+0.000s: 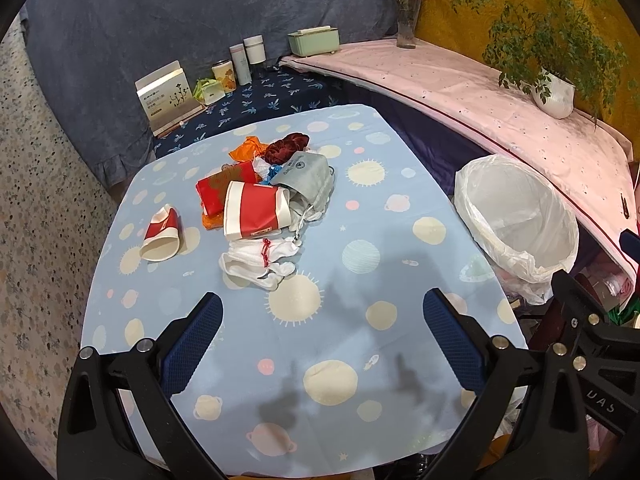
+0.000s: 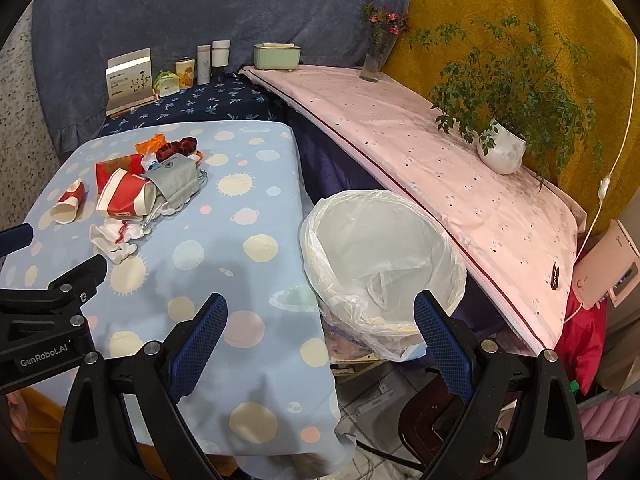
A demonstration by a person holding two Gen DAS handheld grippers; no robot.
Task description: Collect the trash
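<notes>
A heap of trash lies on the light blue table: a large red-and-white paper cup on its side, a small tipped cup to its left, white crumpled cloth, a grey pouch, red and orange wrappers. A bin lined with a white bag stands off the table's right edge. My left gripper hovers open over the near table, short of the heap. My right gripper is open and empty above the gap between table and bin. The heap shows far left.
A pink-covered shelf runs behind the bin with a potted plant and a flower vase. Boxes, tins and bottles line the dark blue surface at the back. Cables and clutter lie on the floor below the bin.
</notes>
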